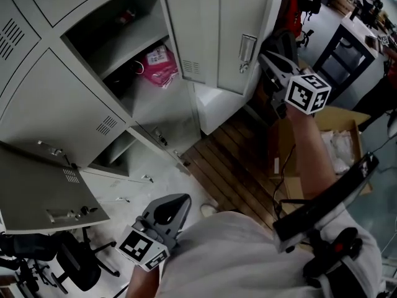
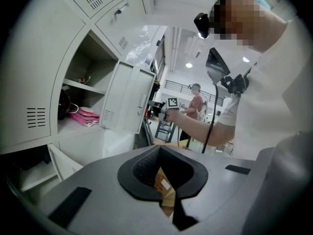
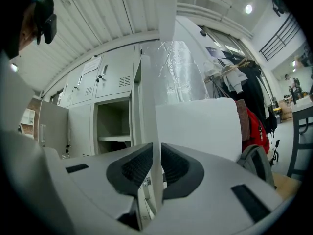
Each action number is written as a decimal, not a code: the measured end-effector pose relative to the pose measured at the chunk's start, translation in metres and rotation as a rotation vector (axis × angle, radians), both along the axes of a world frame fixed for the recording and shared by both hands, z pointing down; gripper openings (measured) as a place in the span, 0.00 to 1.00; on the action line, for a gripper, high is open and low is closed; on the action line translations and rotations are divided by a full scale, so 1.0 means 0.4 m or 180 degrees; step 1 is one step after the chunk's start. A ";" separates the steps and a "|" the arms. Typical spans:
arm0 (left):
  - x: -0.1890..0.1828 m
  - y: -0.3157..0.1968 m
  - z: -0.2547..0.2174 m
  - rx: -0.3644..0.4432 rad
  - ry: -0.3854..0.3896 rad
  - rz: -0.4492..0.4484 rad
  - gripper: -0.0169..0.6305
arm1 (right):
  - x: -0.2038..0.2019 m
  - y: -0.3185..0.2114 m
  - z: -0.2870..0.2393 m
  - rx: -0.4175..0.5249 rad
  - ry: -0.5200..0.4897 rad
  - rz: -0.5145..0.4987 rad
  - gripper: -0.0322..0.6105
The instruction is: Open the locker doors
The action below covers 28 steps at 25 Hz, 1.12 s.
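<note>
Open locker compartment (image 1: 158, 107), pink bag (image 1: 160, 66) lying on its bottom, cardboard box (image 1: 338, 118) on the floor (image 1: 226, 166)

floor: wooden slats (image 1: 229, 166) | furniture: black office chair (image 1: 74, 259), cardboard box (image 1: 343, 118) | light: ceiling lamps (image 3: 249, 8)

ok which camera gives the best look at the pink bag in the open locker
The head view: the pink bag lies in plain sight under the shelf. The left gripper view shows the bag small and side-on. The right gripper view doesn't show it.
</note>
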<state>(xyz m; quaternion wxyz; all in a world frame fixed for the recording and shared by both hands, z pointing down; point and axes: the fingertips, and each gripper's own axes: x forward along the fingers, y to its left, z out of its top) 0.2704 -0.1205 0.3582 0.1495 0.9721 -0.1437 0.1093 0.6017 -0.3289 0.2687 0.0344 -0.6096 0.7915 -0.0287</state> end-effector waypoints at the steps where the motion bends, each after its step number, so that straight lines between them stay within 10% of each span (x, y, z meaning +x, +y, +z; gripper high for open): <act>1: -0.004 -0.001 0.000 -0.0001 -0.0001 -0.0002 0.04 | 0.001 0.000 -0.001 0.0008 0.0014 0.0034 0.08; 17: -0.158 0.073 -0.008 0.0011 0.0025 -0.0021 0.04 | -0.062 0.090 -0.046 0.0172 0.0132 0.0646 0.08; 28: -0.342 0.207 -0.022 0.0078 0.0089 -0.0054 0.04 | -0.311 0.316 0.011 -0.0039 0.0232 0.0514 0.08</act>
